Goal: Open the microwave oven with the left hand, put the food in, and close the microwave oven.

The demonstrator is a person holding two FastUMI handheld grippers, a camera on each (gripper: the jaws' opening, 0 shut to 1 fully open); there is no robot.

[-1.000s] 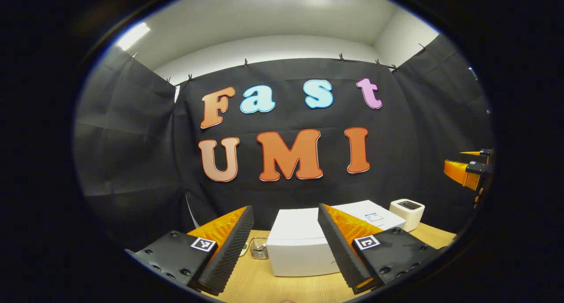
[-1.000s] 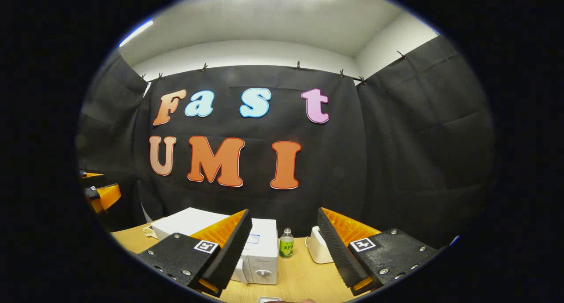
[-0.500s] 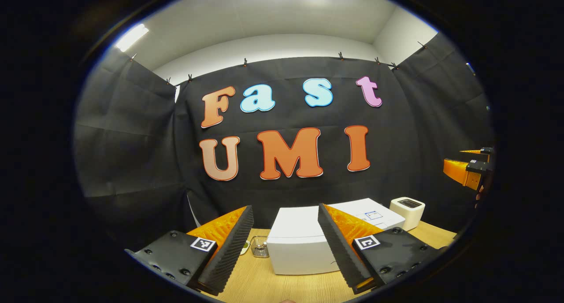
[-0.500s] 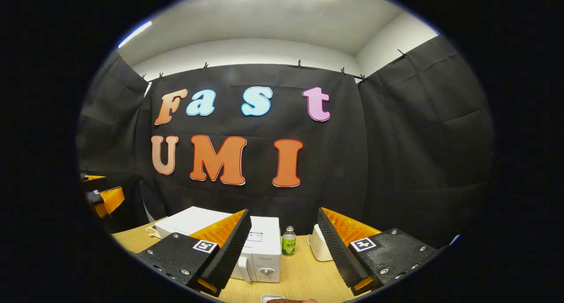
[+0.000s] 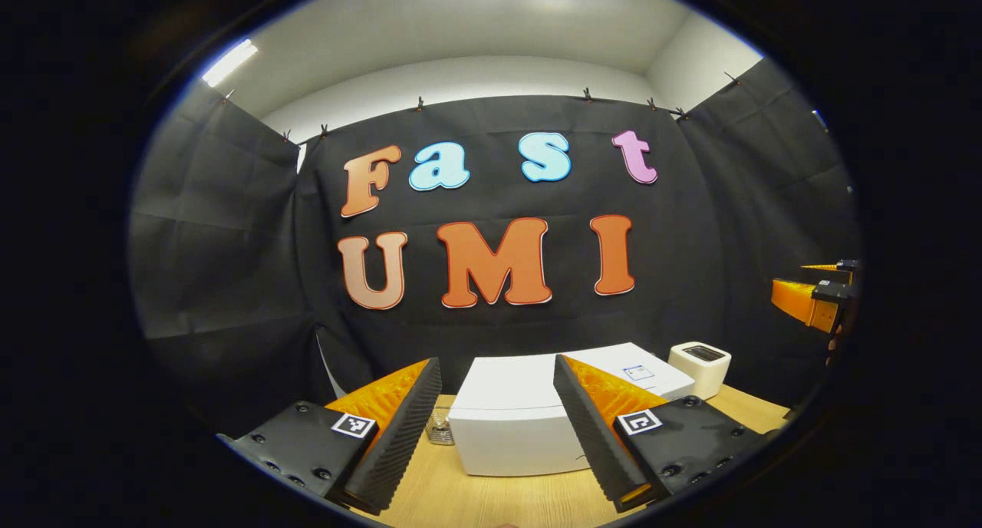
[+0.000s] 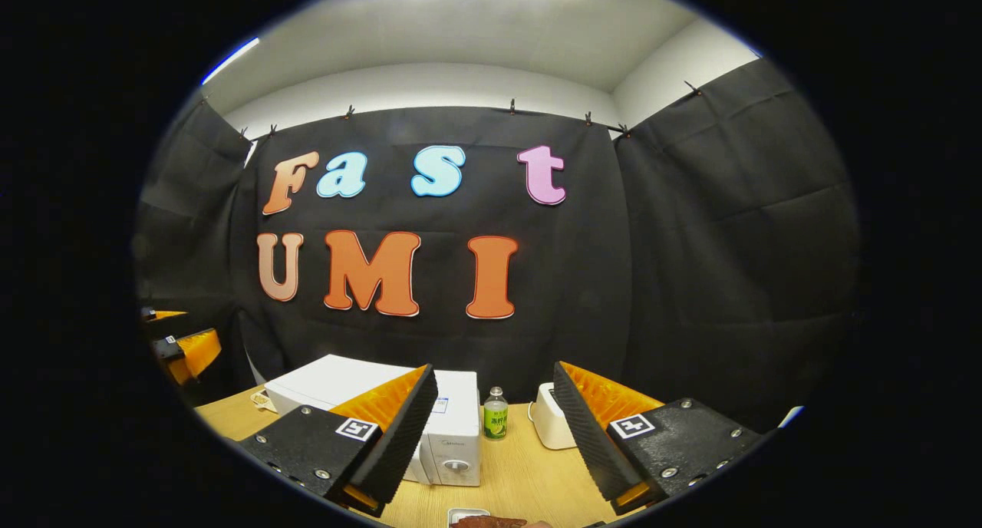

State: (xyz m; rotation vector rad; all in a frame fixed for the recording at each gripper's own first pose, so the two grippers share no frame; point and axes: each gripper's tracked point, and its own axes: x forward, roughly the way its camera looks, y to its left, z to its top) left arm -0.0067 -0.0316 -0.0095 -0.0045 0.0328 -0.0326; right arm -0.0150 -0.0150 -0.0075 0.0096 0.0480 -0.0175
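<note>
Taking the microwave oven (image 5: pixel 512 424) as the landmark and reading from its left: a small wire basket (image 5: pixel 439 428) sits on the bench (image 5: pixel 491 497) just beside its left wall. The left gripper (image 5: pixel 497 428) hovers in front of it with its jaws wide apart and nothing between them, lined up on the white body, probably so that it can reach the door, which looks closed. In the right gripper view the oven's control side with its dial (image 6: pixel 454 464) faces the camera. To the right of the oven stands a green-labelled bottle (image 6: pixel 495 417), then a white toaster-like box (image 6: pixel 548 428). The right gripper (image 6: pixel 495 428) also waits in front, jaws spread and holding nothing. Nearest the person, in front of the oven, a dish with something reddish-brown, likely the food (image 6: pixel 487 521), rests on the bench at the lower edge, within the right gripper's reach for loading.
</note>
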